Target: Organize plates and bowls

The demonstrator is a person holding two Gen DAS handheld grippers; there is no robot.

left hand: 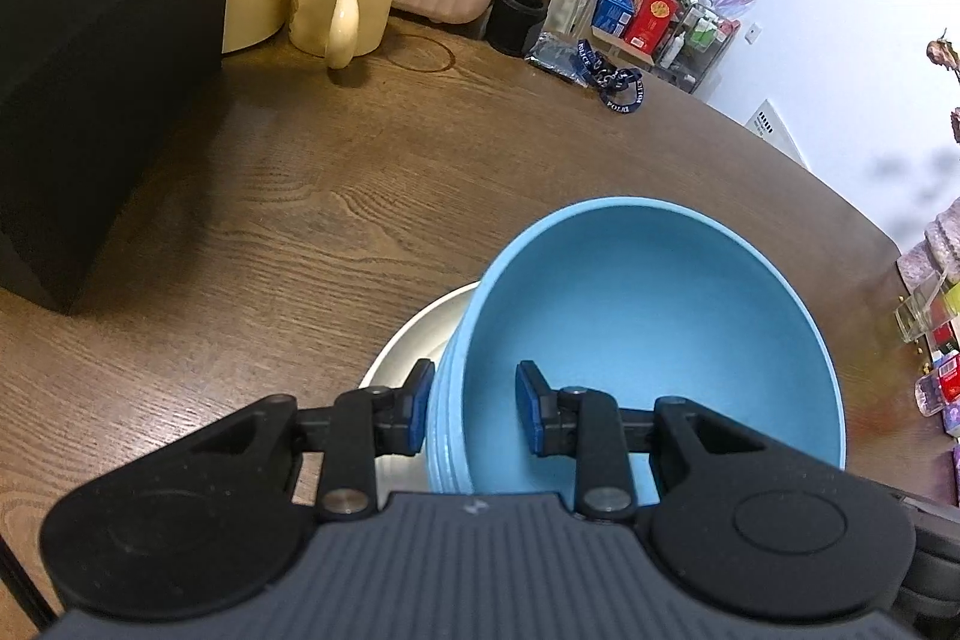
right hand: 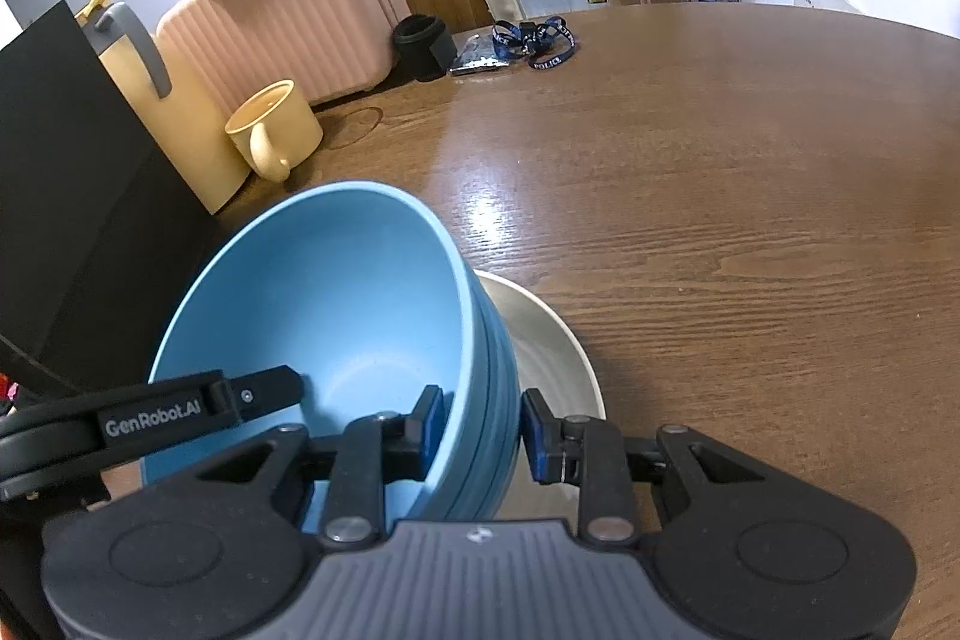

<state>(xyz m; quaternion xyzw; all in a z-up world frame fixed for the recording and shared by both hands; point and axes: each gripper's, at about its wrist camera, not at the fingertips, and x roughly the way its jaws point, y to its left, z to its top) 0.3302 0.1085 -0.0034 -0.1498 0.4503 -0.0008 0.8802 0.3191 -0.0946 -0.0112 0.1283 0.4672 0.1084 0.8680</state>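
Matte blue bowl [left hand: 648,328], ribbed outside, over white plate [left hand: 408,340], left gripper [left hand: 474,403] and right gripper [right hand: 483,430] clamped on its rim

Bright, sharp — fisheye-warped edges

**What we cannot see**

We see only a crescent of the white plate [left hand: 414,340] behind the blue bowl [left hand: 648,340]. The black box [left hand: 90,70] runs off the frame's left edge. Shelf items [left hand: 654,10] are too small to identify.

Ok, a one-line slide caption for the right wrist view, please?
Right gripper straddles the blue bowl wall above a white plate on the wooden table.
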